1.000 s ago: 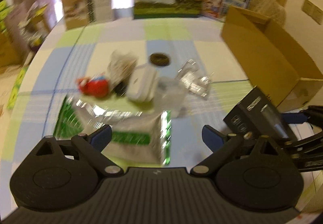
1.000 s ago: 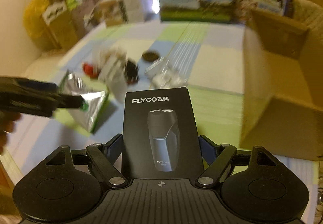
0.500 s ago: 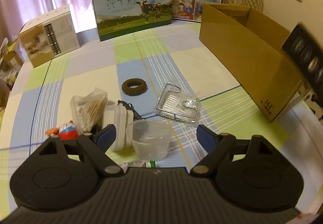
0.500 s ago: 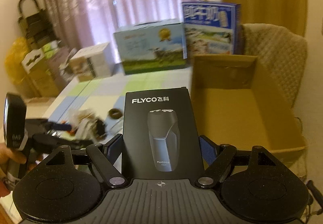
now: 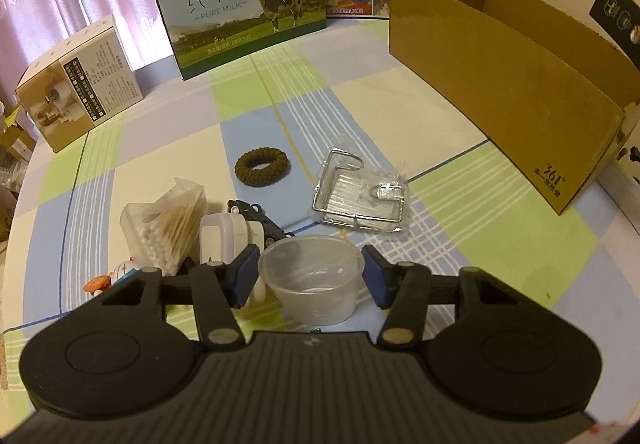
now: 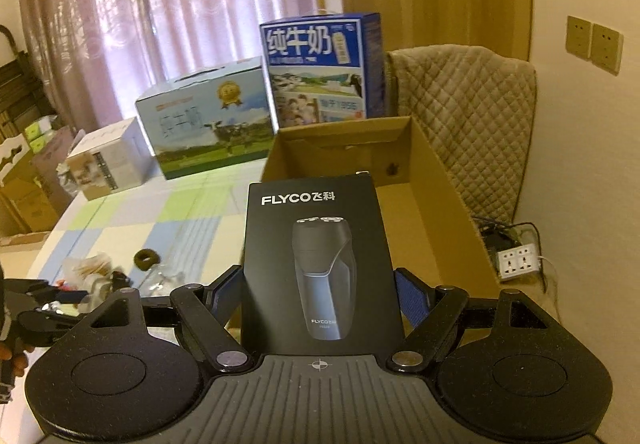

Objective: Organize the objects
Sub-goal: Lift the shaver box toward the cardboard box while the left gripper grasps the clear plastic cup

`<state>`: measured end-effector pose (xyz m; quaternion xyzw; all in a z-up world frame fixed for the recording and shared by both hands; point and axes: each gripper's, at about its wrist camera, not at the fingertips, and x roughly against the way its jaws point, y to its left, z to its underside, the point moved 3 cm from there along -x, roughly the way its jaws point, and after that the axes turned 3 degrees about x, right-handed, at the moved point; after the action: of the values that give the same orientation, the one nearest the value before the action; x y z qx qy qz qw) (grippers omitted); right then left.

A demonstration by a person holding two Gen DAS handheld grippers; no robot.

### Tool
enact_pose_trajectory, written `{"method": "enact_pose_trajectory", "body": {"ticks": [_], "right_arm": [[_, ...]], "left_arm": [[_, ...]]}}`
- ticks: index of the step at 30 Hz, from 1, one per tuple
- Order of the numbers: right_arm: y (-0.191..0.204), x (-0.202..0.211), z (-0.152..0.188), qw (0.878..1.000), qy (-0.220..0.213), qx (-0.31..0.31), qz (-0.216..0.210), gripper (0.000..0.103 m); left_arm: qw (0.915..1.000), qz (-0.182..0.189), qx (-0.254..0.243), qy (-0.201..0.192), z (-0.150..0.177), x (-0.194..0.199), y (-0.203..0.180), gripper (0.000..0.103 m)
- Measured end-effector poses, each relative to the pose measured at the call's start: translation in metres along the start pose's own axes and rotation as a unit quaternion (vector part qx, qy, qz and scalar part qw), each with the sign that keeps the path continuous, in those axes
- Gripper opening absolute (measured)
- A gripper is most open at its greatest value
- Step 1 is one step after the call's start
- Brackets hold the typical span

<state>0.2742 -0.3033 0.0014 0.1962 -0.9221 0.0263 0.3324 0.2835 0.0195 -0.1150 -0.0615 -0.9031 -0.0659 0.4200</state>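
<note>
In the left wrist view a clear plastic cup stands on the checked tablecloth, and my left gripper is closed in on it with a blue pad against each side of its rim. My right gripper is shut on a black FLYCO shaver box, held upright in the air at the near end of the open cardboard box. The shaver box also shows at the right edge of the left wrist view, above the cardboard box.
Around the cup lie a bag of cotton swabs, a white container, a black toy car, a brown hair tie, a bagged wire rack and a small red toy. Milk cartons line the far edge. A padded chair stands behind the cardboard box.
My left gripper moved forward from over a foil bag to the cup, and its jaws narrowed onto it. My right gripper lifted the shaver box up towards the cardboard box.
</note>
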Motion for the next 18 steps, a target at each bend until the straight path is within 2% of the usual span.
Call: {"method": "enact_pose_trajectory", "body": {"ticks": [5, 8, 13, 18], "right_arm": [[-0.014, -0.005, -0.005, 1.0, -0.001, -0.003, 0.004, 0.076], [-0.021, -0.01, -0.01, 1.0, -0.002, -0.001, 0.007, 0.076], [-0.033, -0.019, -0.018, 1.0, -0.003, 0.0, 0.007, 0.076], [-0.046, -0.027, -0.024, 1.0, -0.003, -0.003, 0.005, 0.076]], "left_arm": [[0.9999, -0.003, 0.007, -0.007, -0.006, 0.012, -0.006, 0.051], [0.9996, 0.009, 0.018, -0.023, -0.02, 0.026, -0.014, 0.051], [0.9964, 0.043, 0.018, -0.07, -0.059, 0.055, -0.039, 0.051], [0.989, 0.097, 0.003, -0.112, -0.102, 0.072, -0.082, 0.051]]}}
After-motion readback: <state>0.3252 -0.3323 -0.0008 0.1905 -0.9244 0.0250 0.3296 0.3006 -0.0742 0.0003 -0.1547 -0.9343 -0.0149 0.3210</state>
